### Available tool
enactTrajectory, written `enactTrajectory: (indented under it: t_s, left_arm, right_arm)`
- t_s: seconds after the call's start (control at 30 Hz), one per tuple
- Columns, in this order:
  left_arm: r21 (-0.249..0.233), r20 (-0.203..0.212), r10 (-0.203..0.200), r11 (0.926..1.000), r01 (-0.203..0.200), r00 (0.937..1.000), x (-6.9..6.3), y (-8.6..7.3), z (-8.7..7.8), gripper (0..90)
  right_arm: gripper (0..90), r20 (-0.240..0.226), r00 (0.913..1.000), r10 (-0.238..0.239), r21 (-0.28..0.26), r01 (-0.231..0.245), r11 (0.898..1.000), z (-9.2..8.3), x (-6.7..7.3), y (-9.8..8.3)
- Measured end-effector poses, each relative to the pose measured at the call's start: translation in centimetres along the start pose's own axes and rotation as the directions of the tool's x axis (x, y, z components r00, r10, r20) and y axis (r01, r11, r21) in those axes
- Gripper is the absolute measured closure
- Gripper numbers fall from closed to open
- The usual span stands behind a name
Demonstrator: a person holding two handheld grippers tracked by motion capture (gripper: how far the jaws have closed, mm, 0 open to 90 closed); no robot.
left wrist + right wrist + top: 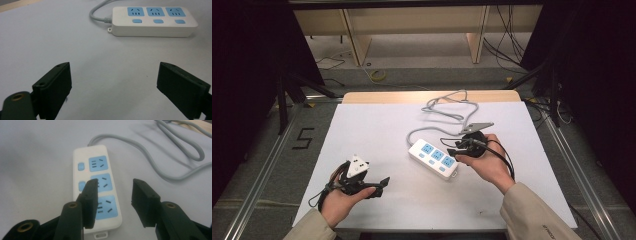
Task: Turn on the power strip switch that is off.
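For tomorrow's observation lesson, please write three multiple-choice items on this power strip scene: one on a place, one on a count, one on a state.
1. Where does the power strip lie on the white table cover?
A. Beside the right hand-held gripper
B. Under the left hand-held gripper
C. On the floor

2. How many blue sockets does the power strip have?
A. Two
B. Three
C. Five

3. How do the jaws of the left hand-held gripper stand?
A. Clamped on the grey cord
B. Shut with nothing between them
C. Wide apart with nothing between them

Answers:
1 A: the high view shows the strip next to the right gripper, right of the table's middle.
2 B: the left gripper view shows three blue sockets in a row.
3 C: the left gripper view shows bare cover between the jaws.
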State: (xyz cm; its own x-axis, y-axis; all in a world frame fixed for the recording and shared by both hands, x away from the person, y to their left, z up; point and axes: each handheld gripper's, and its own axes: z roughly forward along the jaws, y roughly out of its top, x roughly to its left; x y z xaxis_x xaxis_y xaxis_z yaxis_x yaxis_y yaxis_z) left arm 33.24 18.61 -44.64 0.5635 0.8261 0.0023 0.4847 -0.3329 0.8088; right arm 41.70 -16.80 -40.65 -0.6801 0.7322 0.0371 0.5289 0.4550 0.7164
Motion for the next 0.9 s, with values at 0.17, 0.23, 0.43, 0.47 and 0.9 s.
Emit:
enactTrajectory:
  t_s: [0.17,0.23,0.43,0.47,0.9]
  left_arm:
    - [0.001,-0.001,-0.002,1.0,0.002,1.0,0.0,0.0,0.0,12.2]
    - [0.002,-0.001,-0.002,1.0,0.002,1.0,0.0,0.0,0.0,12.2]
    - [0.002,0.001,-0.002,1.0,0.002,1.0,0.1,0.0,0.0,12.4]
    - [0.001,0.0,-0.002,1.0,0.002,1.0,0.1,0.0,0.0,12.4]
    - [0.002,-0.002,-0.005,1.0,0.005,1.0,0.2,-0.1,0.0,12.4]
  right_arm:
    - [53.0,0.012,0.9999,0.006,0.002,-0.006,1.0,-0.6,-0.3,-0.8]
    - [51.8,0.016,0.9998,0.008,0.0,-0.008,1.0,-0.9,-0.5,-1.0]
    - [48.5,0.024,0.9993,0.03,-0.016,-0.03,0.999,-1.7,-0.9,-1.7]
    - [48.0,0.023,0.9993,0.029,-0.021,-0.028,0.999,-1.8,-1.0,-1.9]
    - [38.0,0.029,0.9976,0.063,-0.044,-0.062,0.997,-3.7,-1.9,-4.2]
